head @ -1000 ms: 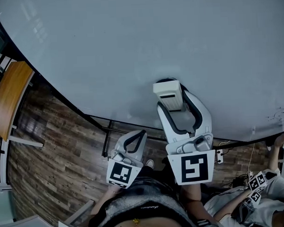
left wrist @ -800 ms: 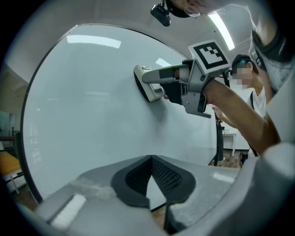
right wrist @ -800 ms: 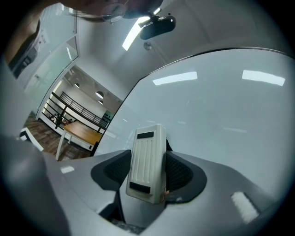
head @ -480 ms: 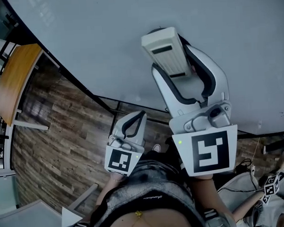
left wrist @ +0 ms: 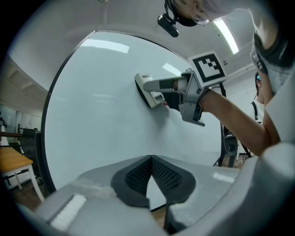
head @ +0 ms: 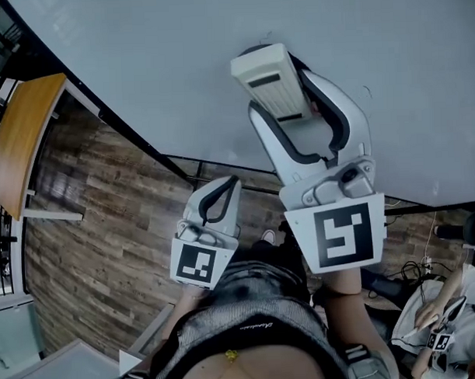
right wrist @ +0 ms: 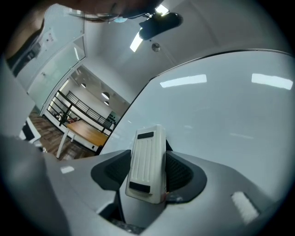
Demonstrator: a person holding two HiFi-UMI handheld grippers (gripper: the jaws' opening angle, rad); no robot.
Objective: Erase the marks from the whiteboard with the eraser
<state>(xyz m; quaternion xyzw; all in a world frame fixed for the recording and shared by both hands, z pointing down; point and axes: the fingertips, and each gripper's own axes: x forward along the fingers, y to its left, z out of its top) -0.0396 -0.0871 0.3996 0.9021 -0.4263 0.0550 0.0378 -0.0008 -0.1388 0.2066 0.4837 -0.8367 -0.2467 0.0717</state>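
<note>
The right gripper (head: 296, 117) is raised toward 12 o'clock, fingers clamped on the ribbed cream eraser (head: 270, 81) laid against the whiteboard (head: 155, 63); the left gripper (head: 224, 191) is held low, fingers closed, empty.

The wiping face of the cream ribbed plastic eraser (head: 271, 83), turned to the large white whiteboard (head: 140, 64), is out of sight. The head view's left edge cuts the orange-brown wooden table (head: 18, 138); its lower right corner cuts a second person (head: 458, 317).
</note>
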